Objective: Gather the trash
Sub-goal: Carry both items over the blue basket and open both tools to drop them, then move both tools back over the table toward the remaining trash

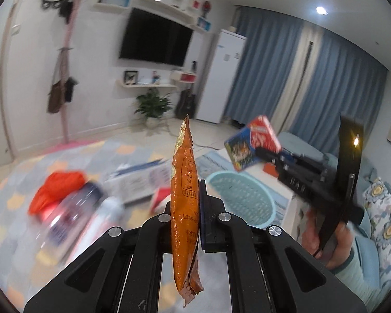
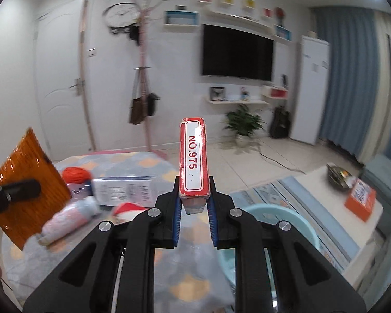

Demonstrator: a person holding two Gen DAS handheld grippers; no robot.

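Note:
My left gripper (image 1: 186, 195) is shut on an orange snack wrapper (image 1: 183, 182), which stands edge-on between the pads and hangs below them. In the right wrist view that wrapper (image 2: 26, 161) shows flat-on at the far left in the left gripper (image 2: 20, 187). My right gripper (image 2: 195, 190) is shut on a small red card box marked NO.975 (image 2: 194, 161), upright between the blue pads. In the left wrist view this box (image 1: 252, 140) is held by the right gripper (image 1: 263, 154) above a light blue plastic basket (image 1: 242, 198). Both grippers are raised above the table.
On the patterned tablecloth (image 2: 148, 164) lie an orange-red bag (image 2: 75, 174), a white carton (image 2: 122, 190) and a pale bottle (image 2: 67, 221). The basket (image 2: 281, 224) sits low at the right. A low table holds an orange box (image 2: 359, 200) and a bowl (image 2: 338, 177). A hand (image 1: 338, 240) grips the right tool.

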